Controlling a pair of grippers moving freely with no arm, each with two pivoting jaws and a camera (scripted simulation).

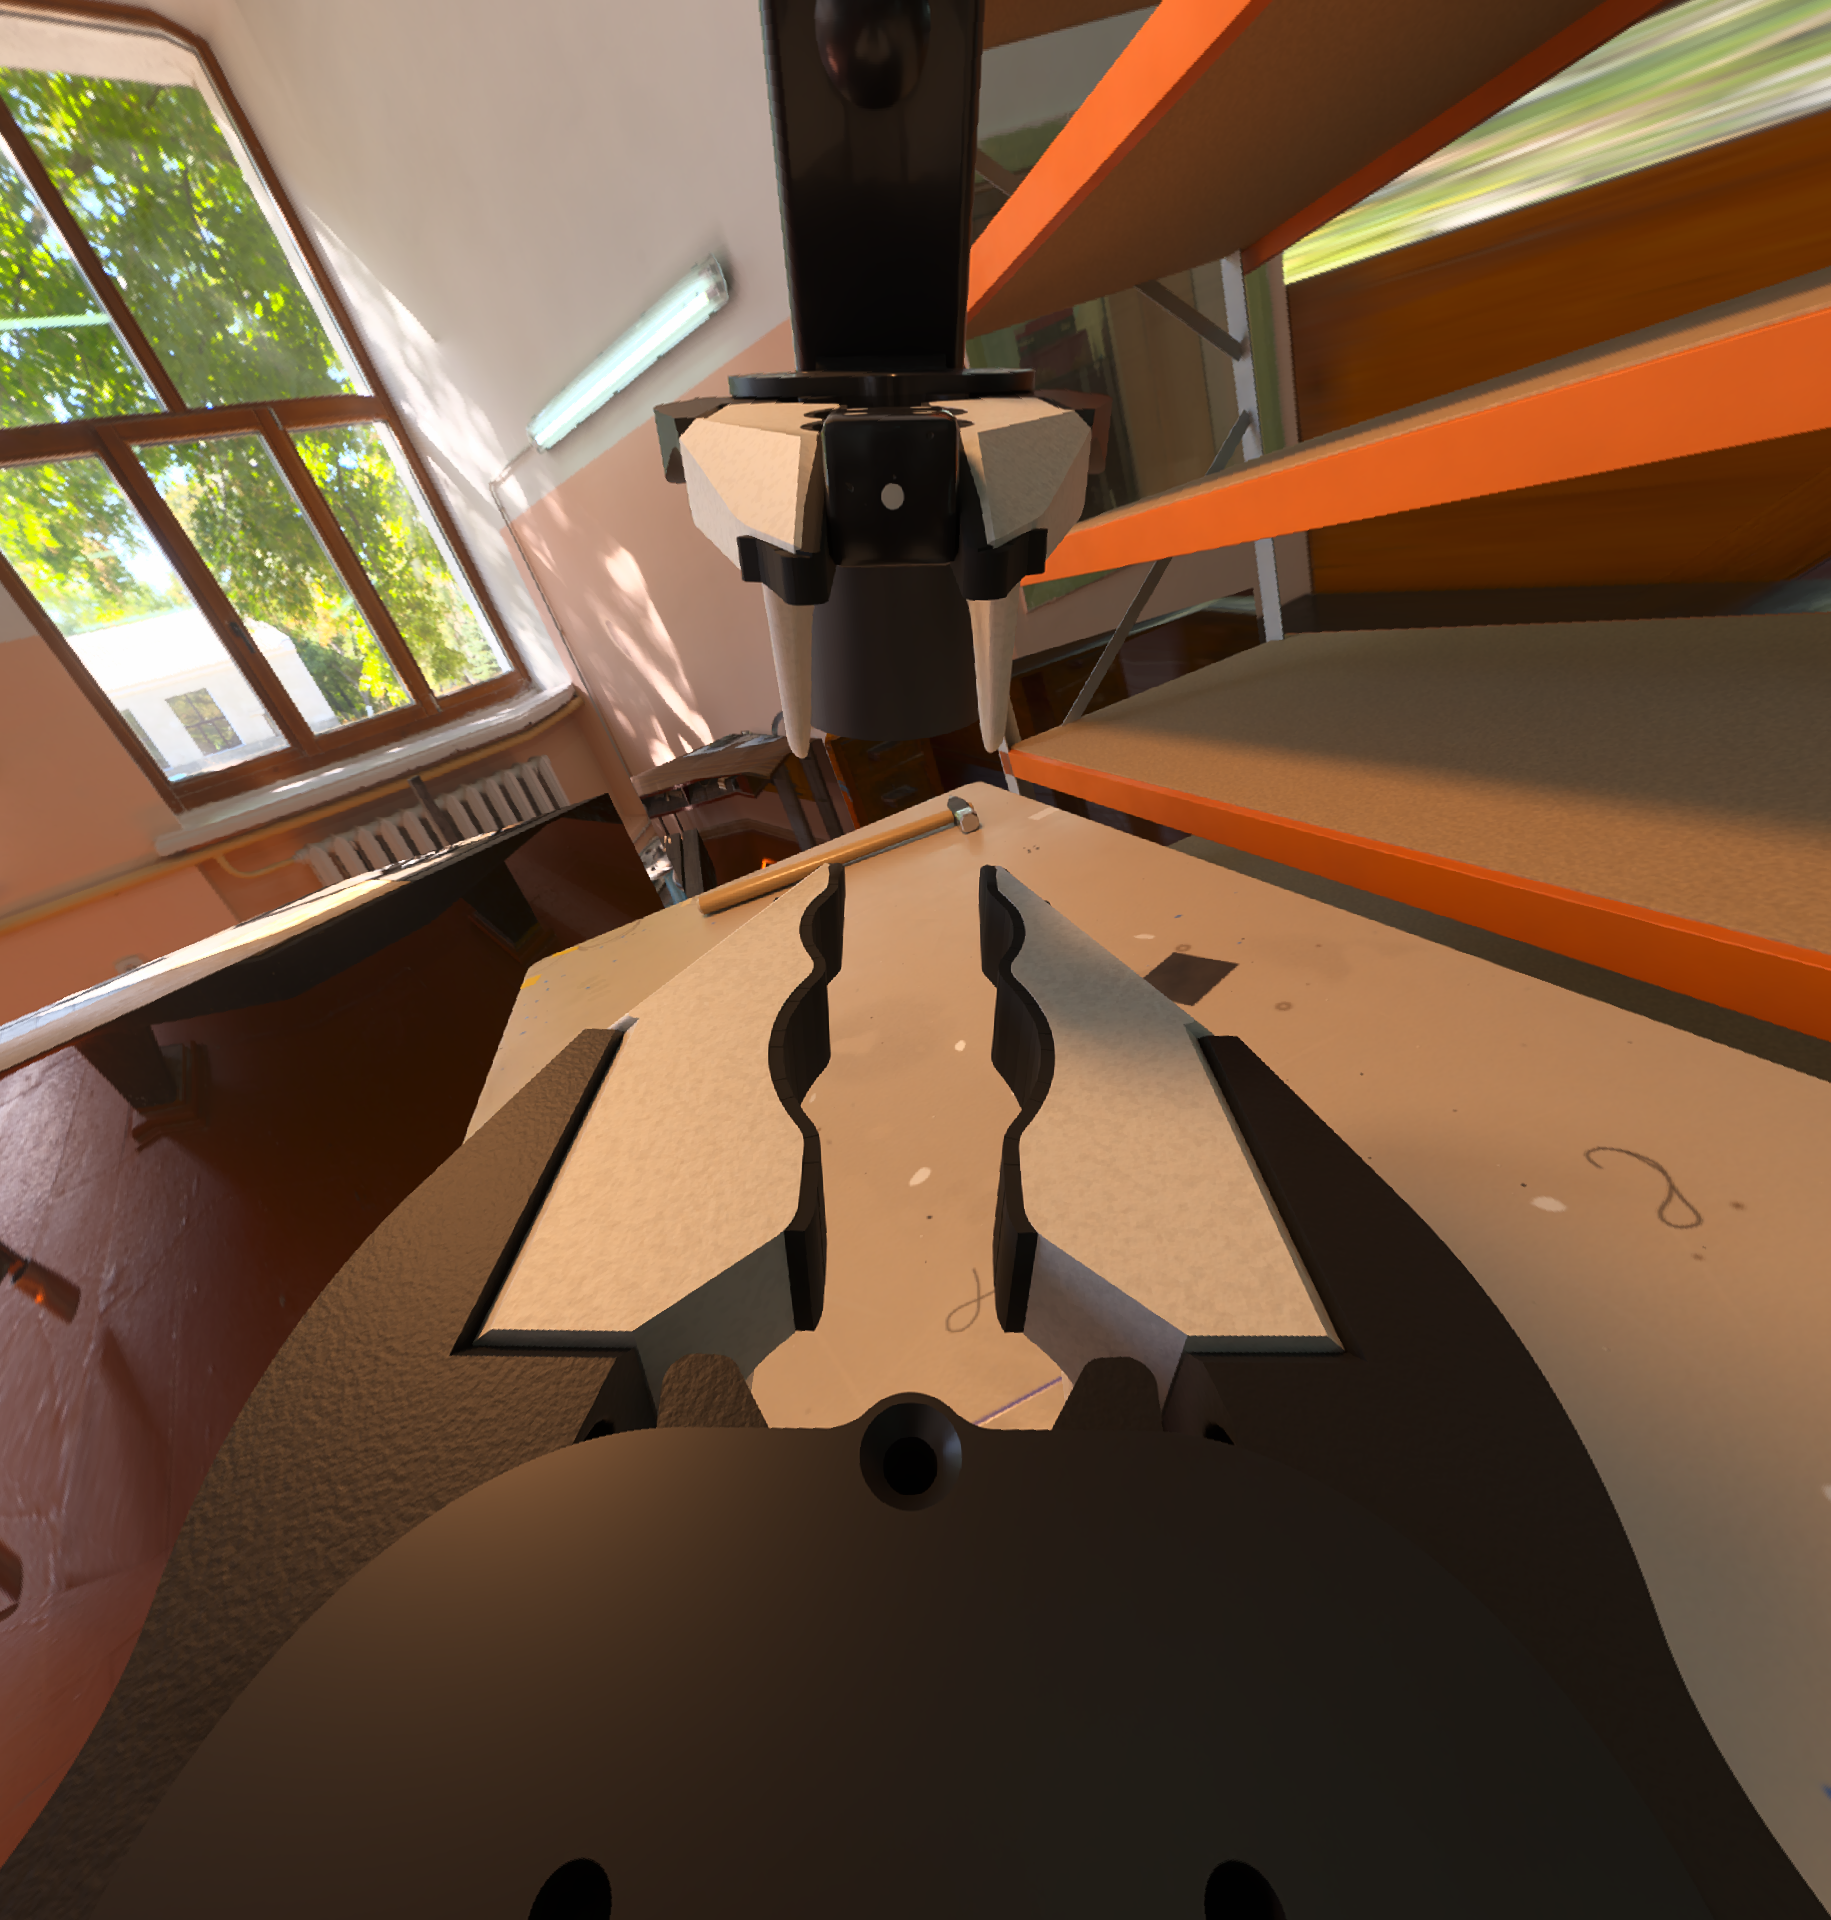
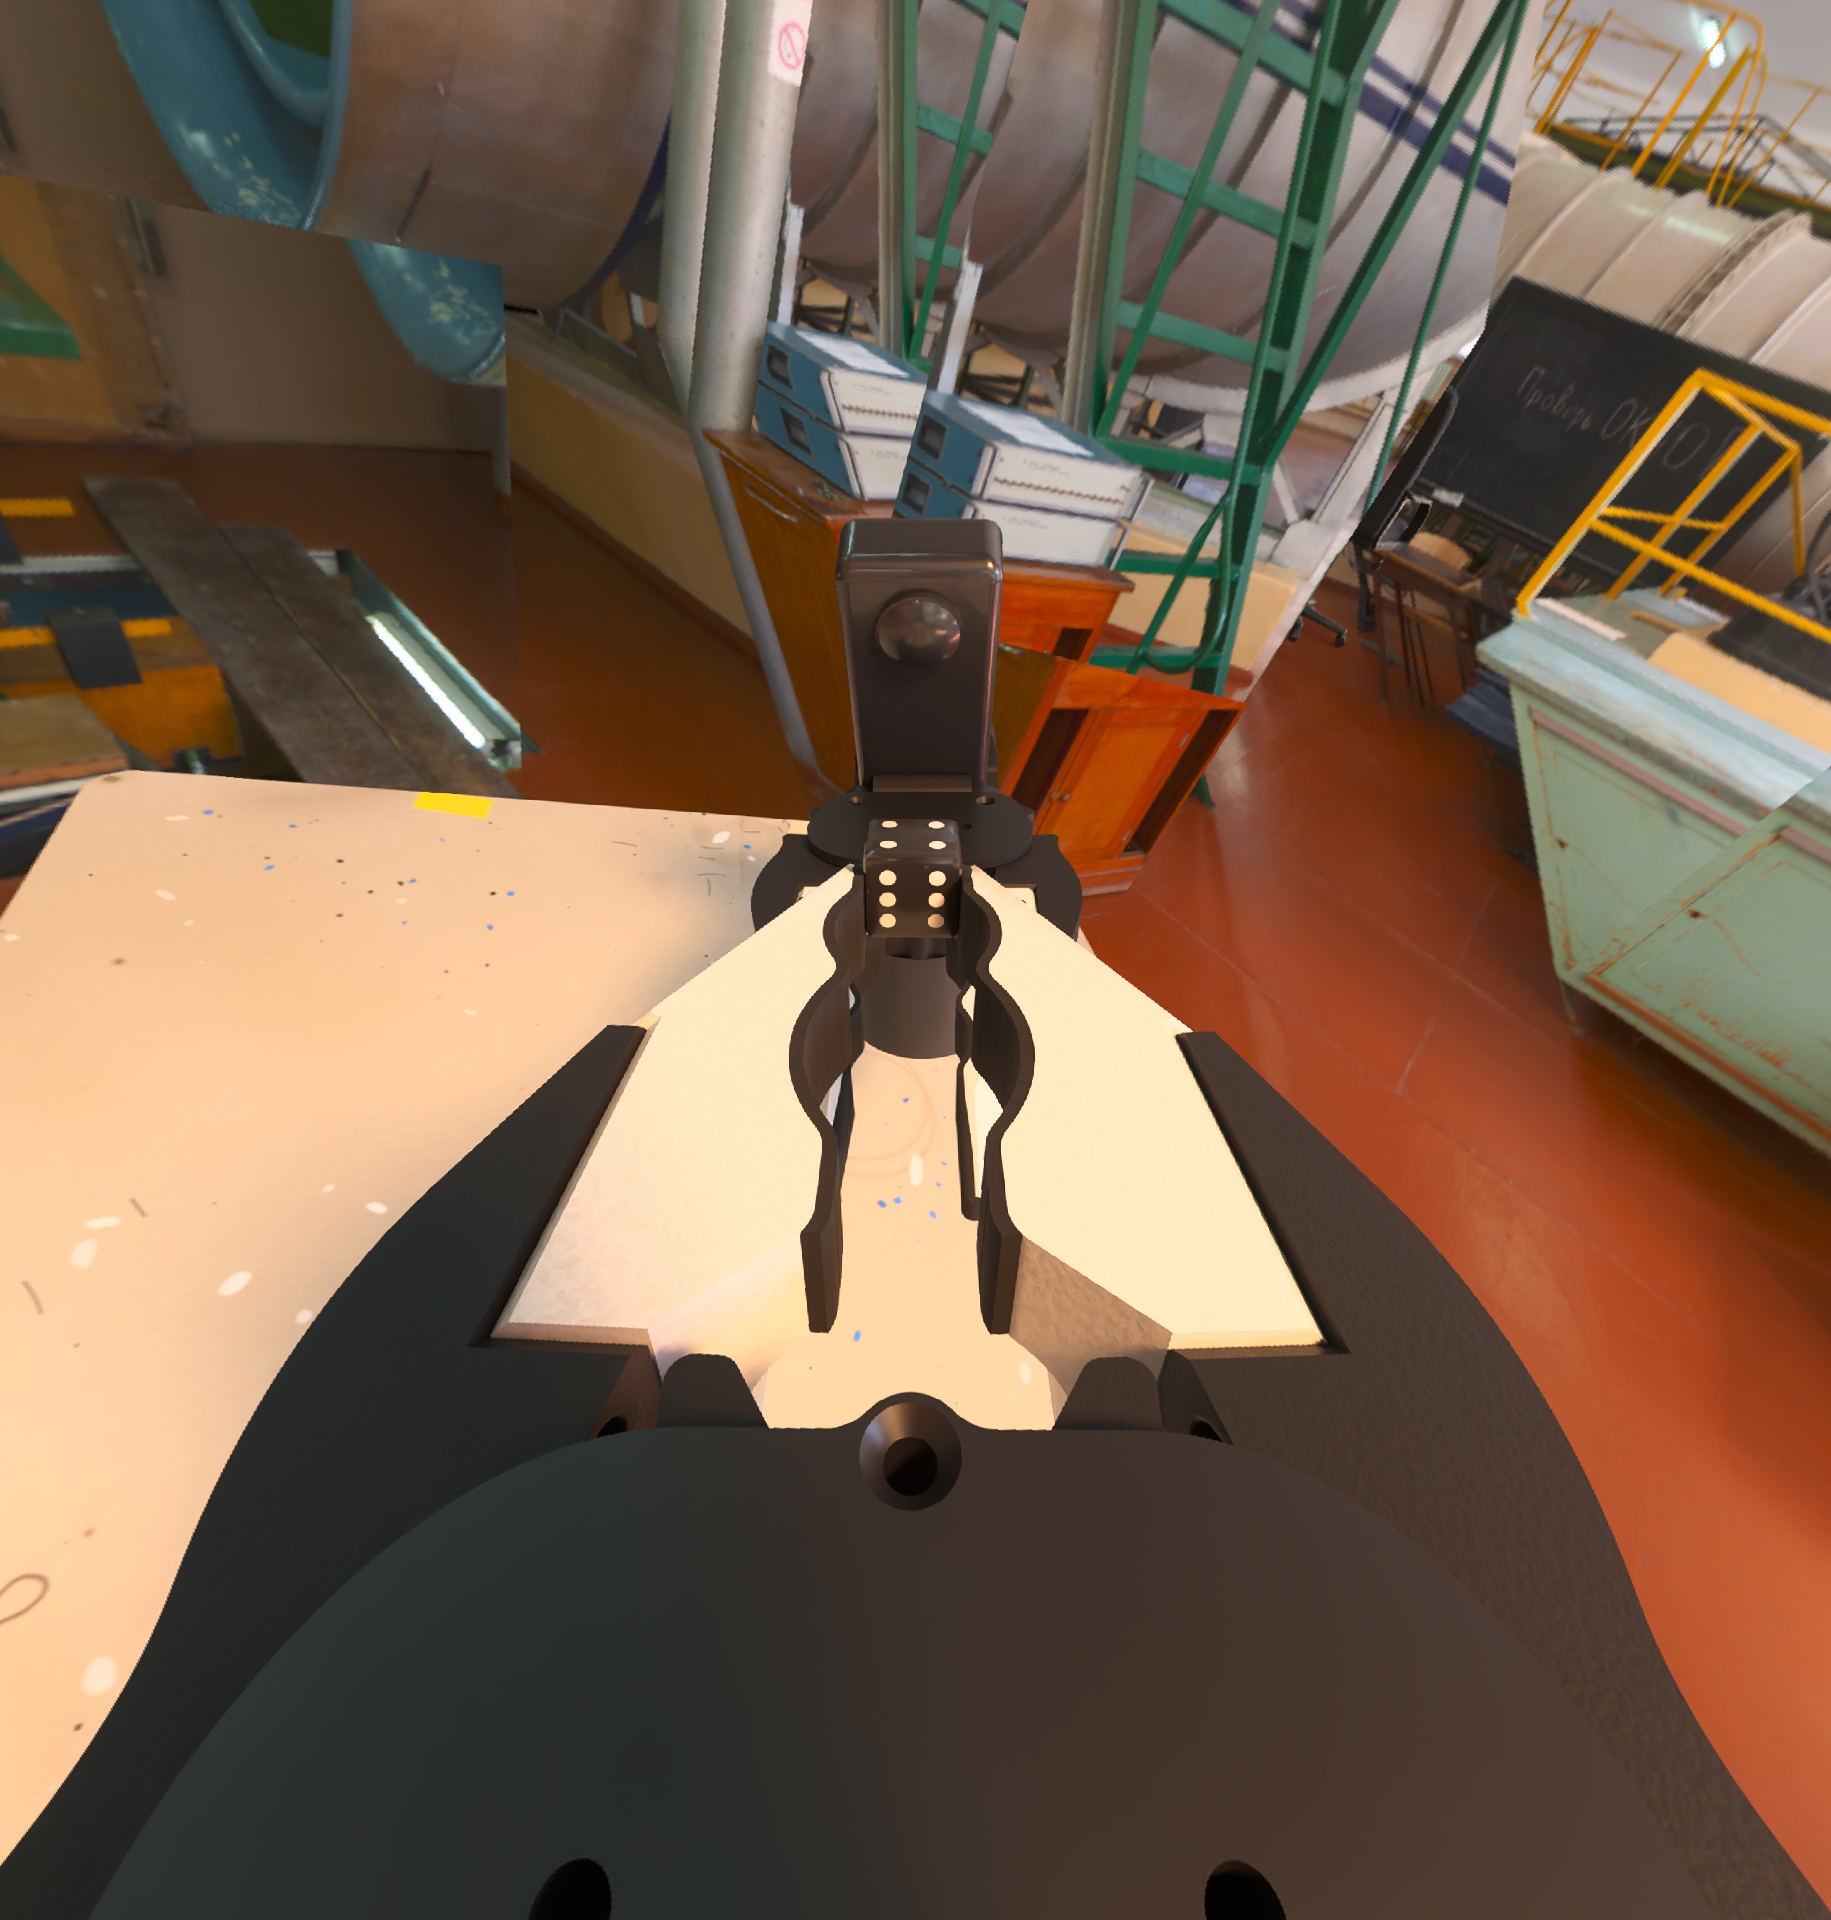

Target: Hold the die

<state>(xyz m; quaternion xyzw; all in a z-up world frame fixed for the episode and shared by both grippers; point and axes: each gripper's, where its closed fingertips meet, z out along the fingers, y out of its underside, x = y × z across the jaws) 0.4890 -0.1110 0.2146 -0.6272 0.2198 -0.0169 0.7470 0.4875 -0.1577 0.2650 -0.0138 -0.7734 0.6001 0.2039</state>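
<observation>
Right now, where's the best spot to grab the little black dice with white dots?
Take the die by its two opposite flat side faces, coming straight at it from the front. It is a cube facing the right gripper squarely, and the fingertips appear to press its left and right faces. Flat, parallel sides give even contact; corners and edges would likely slip.

One die (image 2: 912, 876), two grippers, left (image 1: 912, 894) and right (image 2: 912, 914). One hammer (image 1: 838, 854) at the far end of one table (image 1: 1410, 1195), perhaps

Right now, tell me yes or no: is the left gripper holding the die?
No: the left gripper stands open over bare table, while the die sits pinched at the right gripper fingertips.
</observation>
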